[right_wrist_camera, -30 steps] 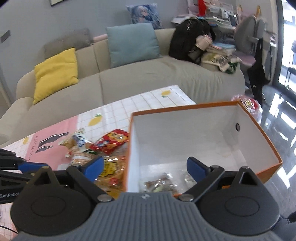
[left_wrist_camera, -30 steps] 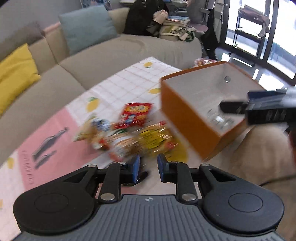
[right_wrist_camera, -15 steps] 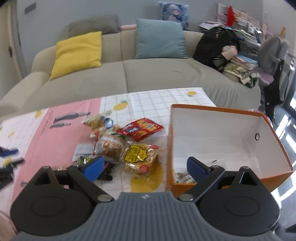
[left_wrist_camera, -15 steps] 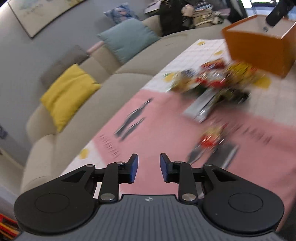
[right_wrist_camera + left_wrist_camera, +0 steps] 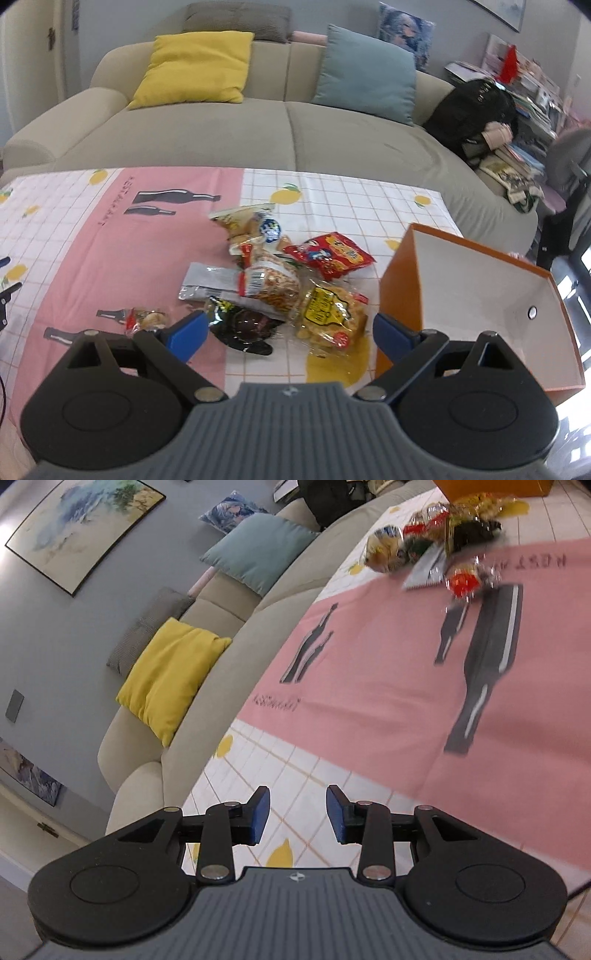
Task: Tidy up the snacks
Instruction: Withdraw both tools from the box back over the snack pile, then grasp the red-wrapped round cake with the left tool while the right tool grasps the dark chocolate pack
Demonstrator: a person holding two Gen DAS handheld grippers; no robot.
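In the left wrist view the snack pile (image 5: 436,542) is smeared by motion blur, its packets unreadable, and the orange box (image 5: 491,487) is cut off by the top edge. In the right wrist view the box's floor is hidden behind the right gripper (image 5: 288,332), and print on the red packet (image 5: 328,254) is too small to read.

The tablecloth (image 5: 155,236) is pink with black bottle prints, beside white grid with yellow lemons. The box (image 5: 397,280) is orange outside, white inside. Cushions: one yellow (image 5: 195,66), one teal (image 5: 365,74).
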